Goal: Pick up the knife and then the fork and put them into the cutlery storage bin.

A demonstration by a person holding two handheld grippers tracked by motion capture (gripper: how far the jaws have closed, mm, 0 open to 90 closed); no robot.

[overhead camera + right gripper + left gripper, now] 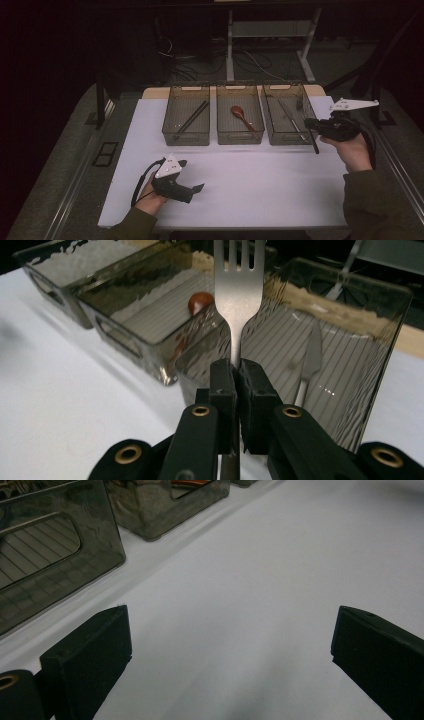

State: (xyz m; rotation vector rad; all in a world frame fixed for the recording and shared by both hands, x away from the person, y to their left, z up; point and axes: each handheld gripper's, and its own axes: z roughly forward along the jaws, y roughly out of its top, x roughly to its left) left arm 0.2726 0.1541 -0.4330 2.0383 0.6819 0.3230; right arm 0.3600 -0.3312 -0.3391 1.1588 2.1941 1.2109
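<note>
My right gripper (238, 385) is shut on the neck of a metal fork (239, 285), whose tines point up and away over the right-hand smoky bin (385, 305). In the high view this gripper (310, 123) hangs at that bin's (272, 134) right front corner, with the fork's handle (314, 142) sticking down toward the table. A metal knife (310, 357) lies inside the bin. My left gripper (192, 176) rests low over the white table near the front left. It (230, 645) is open, and only bare tabletop lies between its jaws.
Three smoky plastic bins stand in a row at the back of the white table (250, 180). The left bin (170, 127) holds black chopsticks (192, 119), the middle bin (239, 137) a reddish-brown spoon (241, 116). Dark floor, cables and table legs lie beyond.
</note>
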